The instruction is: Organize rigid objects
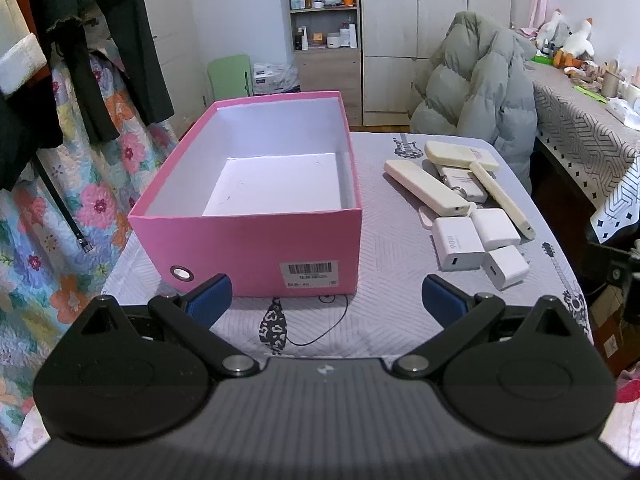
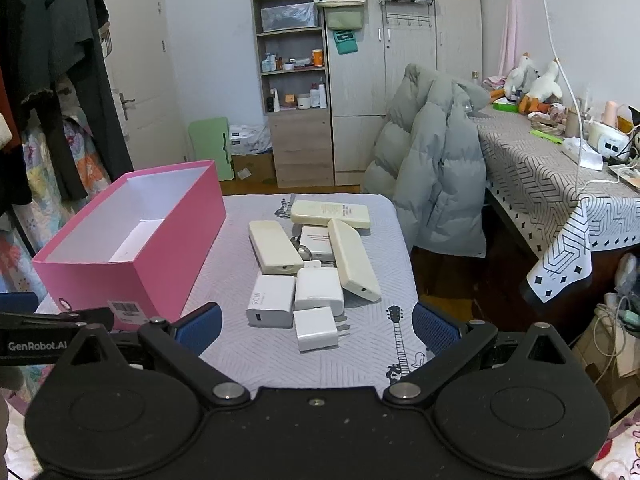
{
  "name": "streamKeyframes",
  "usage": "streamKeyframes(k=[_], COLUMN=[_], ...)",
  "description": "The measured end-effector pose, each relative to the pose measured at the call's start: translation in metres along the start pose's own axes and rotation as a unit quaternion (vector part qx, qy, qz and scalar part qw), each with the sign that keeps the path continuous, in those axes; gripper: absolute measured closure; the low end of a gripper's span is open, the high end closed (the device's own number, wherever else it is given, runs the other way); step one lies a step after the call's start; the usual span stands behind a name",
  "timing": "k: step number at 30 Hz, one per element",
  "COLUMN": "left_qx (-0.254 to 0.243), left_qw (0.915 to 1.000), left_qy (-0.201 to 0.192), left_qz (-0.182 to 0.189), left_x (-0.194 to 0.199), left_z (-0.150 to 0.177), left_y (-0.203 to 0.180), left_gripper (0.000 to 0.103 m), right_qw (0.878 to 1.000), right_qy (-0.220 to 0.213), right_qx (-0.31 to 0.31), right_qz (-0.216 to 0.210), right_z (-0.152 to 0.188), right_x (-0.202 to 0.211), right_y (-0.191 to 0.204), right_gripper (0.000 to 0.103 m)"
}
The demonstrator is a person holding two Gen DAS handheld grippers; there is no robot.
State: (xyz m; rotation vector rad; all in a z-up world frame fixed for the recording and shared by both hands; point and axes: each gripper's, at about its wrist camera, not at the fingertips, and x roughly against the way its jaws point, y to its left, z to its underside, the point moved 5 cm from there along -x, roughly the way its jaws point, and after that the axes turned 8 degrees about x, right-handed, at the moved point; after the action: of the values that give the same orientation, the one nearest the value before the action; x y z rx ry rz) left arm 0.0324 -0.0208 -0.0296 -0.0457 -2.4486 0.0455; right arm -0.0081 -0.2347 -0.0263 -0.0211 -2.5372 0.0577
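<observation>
On the bench [image 2: 256, 364], to the right of the pink box [image 2: 168, 276], a tight cluster of rigid objects is seen: three white chargers, the one marked 90W [image 2: 269, 306], a second [image 2: 319, 289] just beside it and a third, nearest one [image 2: 317, 329], with three cream power banks behind them, one on the left [image 2: 275, 252], one on the right [image 2: 354, 264] and one lying across at the back [image 2: 330, 214]. The pieces are packed touching or overlapping, and a smaller white item and some metal parts are half hidden between them. The box is open-topped and nothing but a loose white sheet [image 1: 276, 184] on its floor is seen inside; none of the objects has been placed yet, so the task is judged to be at its start. The left tool [image 1: 326, 300] is held wide open and empty in front of the box's near wall, and the right tool [image 2: 317, 326] is likewise spread wide and empty, just short of the nearest charger. Trouble is most likely to come from the crowding: a neighbour could be nudged or dragged along when one charger is pinched, and the smooth, rounded power banks could slip from the pads if caught off-centre. The light box could also be shoved along the cloth if its wall is struck during a drop.
</observation>
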Motion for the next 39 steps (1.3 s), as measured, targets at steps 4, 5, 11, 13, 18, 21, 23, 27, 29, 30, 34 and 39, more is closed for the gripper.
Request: streamKeyframes(k=[4, 5, 11, 13, 18, 21, 23, 27, 29, 30, 34, 39], left_qx=[0.001, 0.002, 0.011, 0.012, 0.012, 0.010, 0.010, 0.011, 0.011, 0.011, 0.011, -0.007], left_qw=[1.0000, 1.0000, 0.9999, 0.9998, 0.9998, 0.9998, 0.9998, 0.9997, 0.9997, 0.9997, 0.9995, 0.9991], left_qy=[0.003, 0.005, 0.009, 0.009, 0.010, 0.013, 0.015, 0.020, 0.021, 0.022, 0.028, 0.041], left_qz=[0.000, -0.001, -0.009, -0.010, -0.010, -0.009, -0.008, -0.007, -0.006, -0.007, -0.005, 0.011], left_x=[-0.001, -0.001, -0.002, -0.003, -0.003, -0.004, -0.005, -0.009, -0.011, -0.011, -0.015, -0.017], left_z=[0.001, 0.001, 0.001, 0.001, 0.001, 0.001, 0.000, 0.000, 0.000, 0.000, 0.000, -0.005], left_y=[0.001, 0.001, 0.008, 0.008, 0.009, 0.008, 0.009, 0.008, 0.008, 0.008, 0.009, 0.004], left_gripper=[0.000, 0.000, 0.000, 0.000, 0.000, 0.000, 0.000, 0.000, 0.000, 0.000, 0.000, 0.001], right_qw=[1.000, 1.000, 1.000, 1.000, 1.000, 1.000, 1.000, 1.000, 1.000, 1.000, 1.000, 0.998], right_qy=[0.000, -0.002, -0.006, -0.005, -0.007, -0.006, -0.004, 0.000, 0.001, 0.001, 0.003, -0.046], right_qx=[0.006, 0.007, 0.012, 0.014, 0.017, 0.017, 0.017, 0.017, 0.018, 0.018, 0.017, 0.025], right_qz=[-0.001, -0.001, -0.007, -0.009, -0.010, -0.010, -0.009, -0.009, -0.009, -0.009, -0.010, -0.041], right_z=[0.000, 0.000, 0.001, 0.001, 0.001, 0.000, 0.000, 0.001, 0.001, 0.001, 0.001, -0.006], right_x=[0.001, 0.001, -0.001, -0.001, -0.001, -0.003, -0.004, -0.007, -0.009, -0.010, -0.013, -0.006], right_y=[0.001, 0.001, 0.004, 0.006, 0.007, 0.007, 0.007, 0.008, 0.008, 0.008, 0.007, 0.009], right_gripper=[0.000, 0.000, 0.000, 0.000, 0.000, 0.000, 0.000, 0.000, 0.000, 0.000, 0.000, 0.000])
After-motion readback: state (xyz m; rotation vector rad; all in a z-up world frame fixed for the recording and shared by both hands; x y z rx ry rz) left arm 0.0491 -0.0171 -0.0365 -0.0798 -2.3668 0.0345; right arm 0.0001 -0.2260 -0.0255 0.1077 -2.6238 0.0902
